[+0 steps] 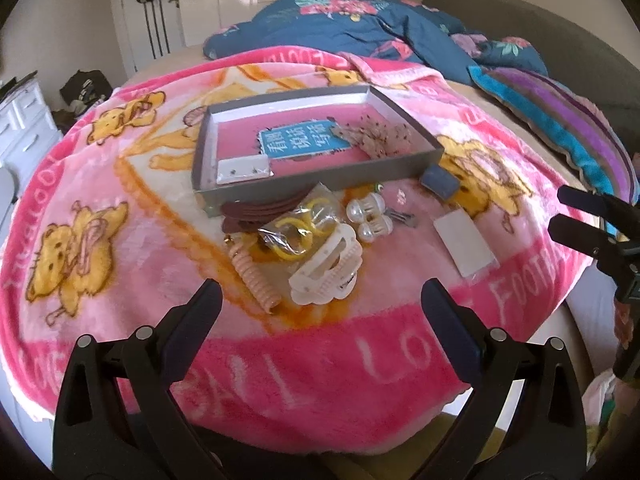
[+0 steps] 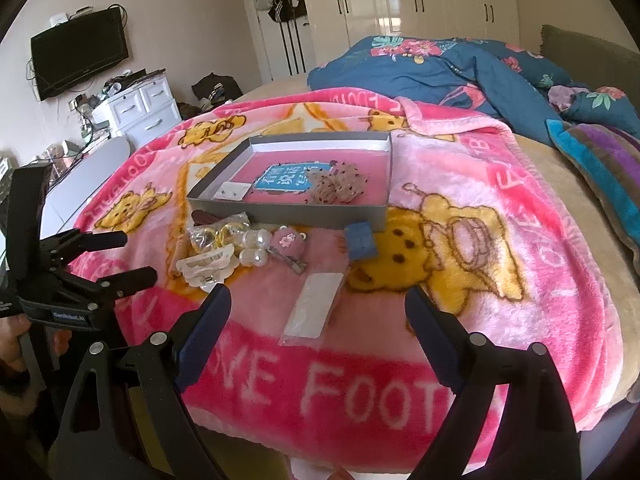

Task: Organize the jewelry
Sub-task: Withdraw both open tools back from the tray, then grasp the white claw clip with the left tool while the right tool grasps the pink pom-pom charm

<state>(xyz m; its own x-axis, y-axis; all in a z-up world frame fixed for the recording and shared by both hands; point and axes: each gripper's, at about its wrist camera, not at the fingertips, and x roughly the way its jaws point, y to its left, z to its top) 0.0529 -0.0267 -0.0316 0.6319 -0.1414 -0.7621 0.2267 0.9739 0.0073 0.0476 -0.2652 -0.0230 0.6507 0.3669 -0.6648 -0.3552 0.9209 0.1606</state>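
A grey shallow box (image 1: pixel 320 182) (image 2: pixel 288 210) with a pink floor lies on the pink blanket; it holds a white earring card (image 1: pixel 243 169) and a beaded flower piece (image 1: pixel 378 138). In front lie a cream claw clip (image 1: pixel 326 268) (image 2: pixel 204 266), a bag of yellow hoops (image 1: pixel 298 228), pearl clips (image 1: pixel 368 216) (image 2: pixel 252 246), a coiled hair tie (image 1: pixel 258 280), a small blue box (image 1: pixel 439 182) (image 2: pixel 361 242) and a white card in plastic (image 1: pixel 464 242) (image 2: pixel 314 306). My left gripper (image 1: pixel 322 304) (image 2: pixel 124 256) is open and empty before the claw clip. My right gripper (image 2: pixel 318 308) (image 1: pixel 560 210) is open and empty over the white card.
The pink bear blanket (image 1: pixel 120 280) covers a bed. A blue floral quilt (image 1: pixel 360 28) and a striped pillow (image 1: pixel 560 120) lie behind. White drawers (image 2: pixel 136 108) and a wall television (image 2: pixel 80 58) stand at the left. The blanket's front edge drops off near both grippers.
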